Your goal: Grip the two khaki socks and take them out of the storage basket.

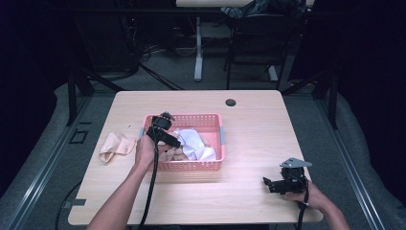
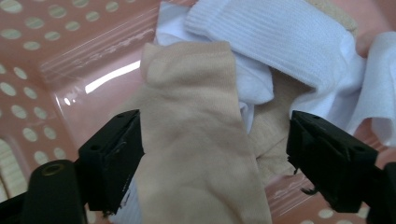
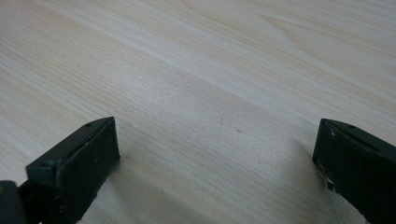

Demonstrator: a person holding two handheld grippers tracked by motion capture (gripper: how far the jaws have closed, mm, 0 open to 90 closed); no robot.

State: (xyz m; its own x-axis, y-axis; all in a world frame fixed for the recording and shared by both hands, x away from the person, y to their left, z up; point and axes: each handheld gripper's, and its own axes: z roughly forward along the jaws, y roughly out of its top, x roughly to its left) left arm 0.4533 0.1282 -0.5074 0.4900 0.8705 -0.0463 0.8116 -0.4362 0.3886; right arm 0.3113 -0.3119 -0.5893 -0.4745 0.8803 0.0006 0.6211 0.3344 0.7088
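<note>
While the left tool (image 2: 212,140) is lowered into the pink perforated plastic basket (image 1: 191,118), its jaws are held apart astride the beige sock (image 2: 196,135), unclamped; right tool (image 1: 283,183), jaws apart, is rested on the worktop (image 1: 249,134).

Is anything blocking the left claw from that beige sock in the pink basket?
Nothing visible does. The left gripper has its jaws either side of the beige sock, which lies on top of the white socks inside the pink basket.
</note>
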